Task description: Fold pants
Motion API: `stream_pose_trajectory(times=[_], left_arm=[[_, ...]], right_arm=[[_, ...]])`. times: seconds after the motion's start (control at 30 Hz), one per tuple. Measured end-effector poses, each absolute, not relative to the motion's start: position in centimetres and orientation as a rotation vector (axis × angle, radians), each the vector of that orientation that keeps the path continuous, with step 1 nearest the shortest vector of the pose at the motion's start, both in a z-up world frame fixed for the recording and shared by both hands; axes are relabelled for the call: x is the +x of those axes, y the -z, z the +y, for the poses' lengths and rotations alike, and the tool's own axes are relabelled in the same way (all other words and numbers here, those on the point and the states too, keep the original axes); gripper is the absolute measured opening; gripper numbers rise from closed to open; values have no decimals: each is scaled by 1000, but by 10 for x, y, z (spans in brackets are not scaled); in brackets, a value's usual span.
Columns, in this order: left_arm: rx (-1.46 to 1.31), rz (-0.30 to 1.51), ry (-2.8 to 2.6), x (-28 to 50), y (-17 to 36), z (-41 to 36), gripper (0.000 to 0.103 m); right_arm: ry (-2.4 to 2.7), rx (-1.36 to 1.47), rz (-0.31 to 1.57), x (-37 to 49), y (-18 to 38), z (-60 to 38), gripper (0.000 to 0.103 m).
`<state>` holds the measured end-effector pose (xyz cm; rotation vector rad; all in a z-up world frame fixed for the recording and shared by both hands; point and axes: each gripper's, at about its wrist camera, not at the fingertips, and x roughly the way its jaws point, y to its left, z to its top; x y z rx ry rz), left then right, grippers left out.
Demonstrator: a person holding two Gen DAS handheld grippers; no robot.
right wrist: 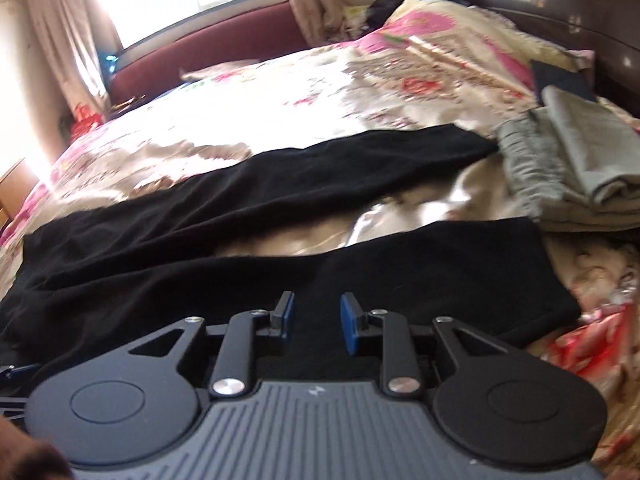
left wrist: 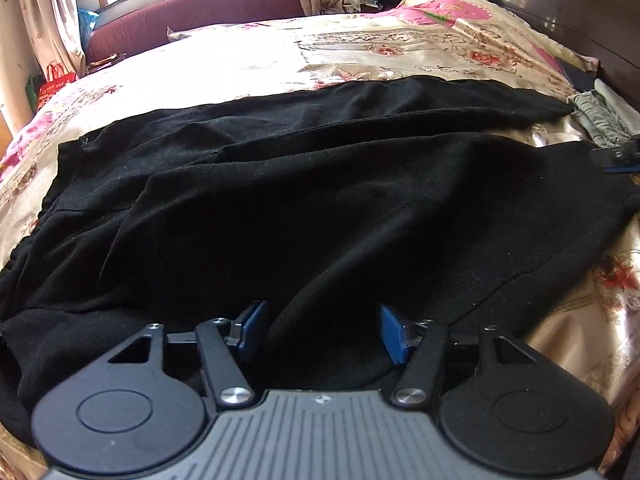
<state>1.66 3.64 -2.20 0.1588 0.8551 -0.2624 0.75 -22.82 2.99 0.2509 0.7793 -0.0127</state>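
Black pants [left wrist: 304, 200] lie spread across the floral bedspread, waist at the left, two legs running right. In the right wrist view the two legs [right wrist: 280, 248] lie apart with bedspread showing between them. My left gripper [left wrist: 322, 330] is open, its blue pads [left wrist: 256, 326] low over the near edge of the pants, with cloth between the jaws but not clamped. My right gripper [right wrist: 316, 318] is open just above the near leg, holding nothing. It also shows at the right edge of the left wrist view [left wrist: 620, 158].
A folded grey-green garment pile [right wrist: 576, 164] lies at the right by the leg ends. The floral bedspread [left wrist: 360, 52] stretches beyond. A maroon bench [right wrist: 208, 48], curtains and a window are at the back. A dark headboard [right wrist: 560, 8] stands at the right.
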Motion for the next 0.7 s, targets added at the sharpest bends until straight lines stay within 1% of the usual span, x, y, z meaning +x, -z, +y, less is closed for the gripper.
stream_pose_trajectory(times=[0.2,0.33,0.37,0.47,0.57,0.6,0.7], left_arm=[[175,830,301,5,11,43,73],[188,764,263,11,-5,59,73],[196,763,245,13,-5,64,74],[229,807,205,21,5,78,74],[186,875,242,26,11,94,76],[182,872,253,27,7,98,76],[221,807,246,37,-14,112,76]], right_arm=[[-191,200,827,23,-26,-169,26],[-321,114,834,31,-30,-128,30],[-343,97,838,33,-28,-120,32],[-401,65,881,42,-17,-98,33],[-443,25,982,49,1,-80,33],[-451,19,1009,52,5,-77,34],[-473,-17,997,65,-6,-74,33]])
